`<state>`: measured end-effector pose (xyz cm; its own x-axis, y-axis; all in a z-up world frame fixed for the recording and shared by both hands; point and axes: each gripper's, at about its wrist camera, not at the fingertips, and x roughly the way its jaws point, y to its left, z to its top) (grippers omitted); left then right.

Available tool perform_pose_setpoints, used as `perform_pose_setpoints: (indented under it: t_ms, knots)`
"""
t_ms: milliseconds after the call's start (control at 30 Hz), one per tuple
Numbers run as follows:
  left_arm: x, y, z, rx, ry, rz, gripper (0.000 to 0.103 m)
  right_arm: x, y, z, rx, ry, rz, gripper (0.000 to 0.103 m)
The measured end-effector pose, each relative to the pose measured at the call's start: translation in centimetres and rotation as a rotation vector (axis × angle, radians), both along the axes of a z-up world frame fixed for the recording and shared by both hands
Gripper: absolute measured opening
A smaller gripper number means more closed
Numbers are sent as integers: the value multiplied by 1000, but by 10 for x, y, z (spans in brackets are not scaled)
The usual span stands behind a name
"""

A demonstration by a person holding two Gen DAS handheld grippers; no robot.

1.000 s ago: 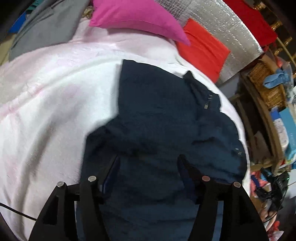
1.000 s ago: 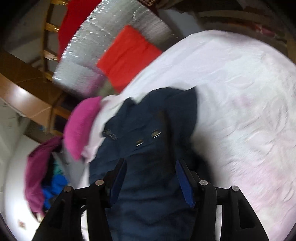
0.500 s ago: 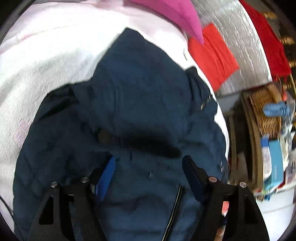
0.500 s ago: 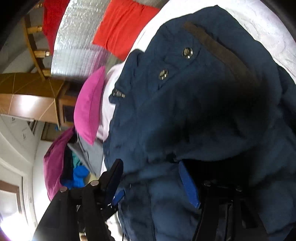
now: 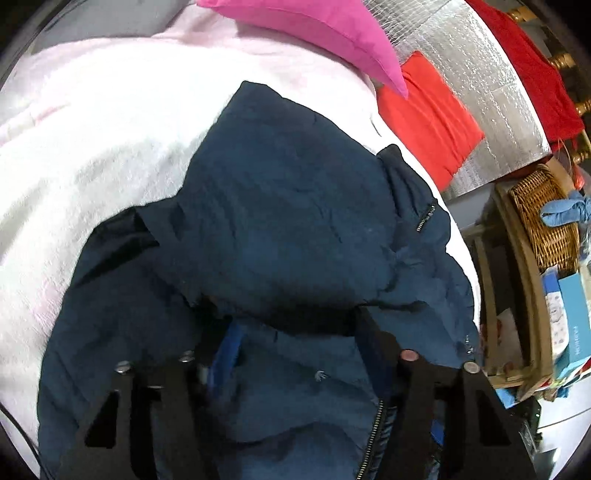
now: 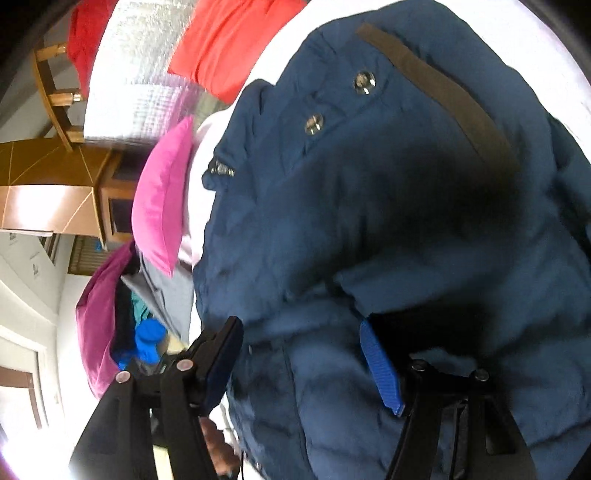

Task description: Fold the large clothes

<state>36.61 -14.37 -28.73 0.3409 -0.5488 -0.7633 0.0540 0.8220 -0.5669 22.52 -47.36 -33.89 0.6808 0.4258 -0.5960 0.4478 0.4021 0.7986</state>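
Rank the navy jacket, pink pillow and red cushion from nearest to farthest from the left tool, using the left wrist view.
1. Navy jacket: directly under the left tool, fabric between its fingers.
2. Red cushion: beyond the jacket, upper right.
3. Pink pillow: top edge, though close to the cushion's distance.

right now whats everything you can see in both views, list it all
jacket: one, navy, spread on the bed
bed cover: one, white-pink, under the jacket
pillow: one, magenta, at the head of the bed
cushion: one, red, past the pillow
foil sheet: one, silver, behind the cushion
wicker basket: one, tan, on shelves beside the bed
clothes pile: one, purple, grey, blue, beside the bed
left tongs: black, blue pads, closing over jacket fabric
right tongs: black, blue pads, over the jacket
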Motion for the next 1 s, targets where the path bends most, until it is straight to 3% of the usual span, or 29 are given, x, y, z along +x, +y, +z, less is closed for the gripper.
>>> perform_pose_setpoints:
  t_ms: [100,367,467,533,633,800,900,1000]
  knots:
    - [-1,-2,-2,12,-4,7,62,-7,-3,-4,8,20,-18,69]
    - [2,-5,-6,13,5,17,64,-21,-39,-12,20,-41,-281,69]
    - [3,-4,-6,10,2,7,64,-20,-45,-14,17,-61,-326,67]
    - [3,-3,-5,9,-2,7,59,-19,-46,-13,-4,-55,-335,47]
    - [3,-3,-2,11,-17,-1,49,-18,-42,2,-120,-48,-315,30]
    - [0,-3,3,23,-48,-20,45,-16,-31,32,-330,-73,-288,27]
    - [2,-7,-7,65,-21,-40,46,-6,-32,13,-297,19,-261,27]
    - [2,-8,-4,87,-28,-52,48,-7,-35,9,-247,18,-258,27]
